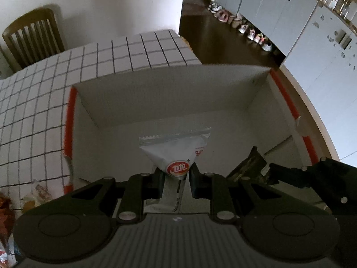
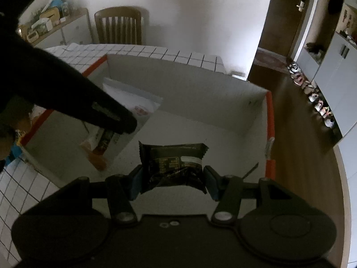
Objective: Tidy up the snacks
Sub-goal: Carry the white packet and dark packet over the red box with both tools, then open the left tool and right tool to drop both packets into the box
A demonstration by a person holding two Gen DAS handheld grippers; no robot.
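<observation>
My left gripper (image 1: 175, 172) is shut on a white snack packet (image 1: 174, 147) with a round red logo, pinched at its lower end. It hangs inside a white cardboard box (image 1: 178, 93) with orange rims. My right gripper (image 2: 174, 175) is shut on a black snack packet (image 2: 174, 163) held crosswise between its blue pads (image 2: 210, 183), above the box floor (image 2: 200, 134). In the right wrist view, the left gripper (image 2: 125, 122) reaches into the box from the left with the white packet (image 2: 133, 99). An orange packet (image 2: 97, 158) lies below it. The right gripper's black packet (image 1: 250, 165) shows at the right of the left wrist view.
The box stands on a table under a white checked cloth (image 1: 44, 100), close to the table's right edge. More snacks (image 1: 35, 192) lie on the cloth left of the box. A wooden chair (image 1: 33, 35) stands behind the table. Dark floor and shoes (image 1: 245, 29) lie to the right.
</observation>
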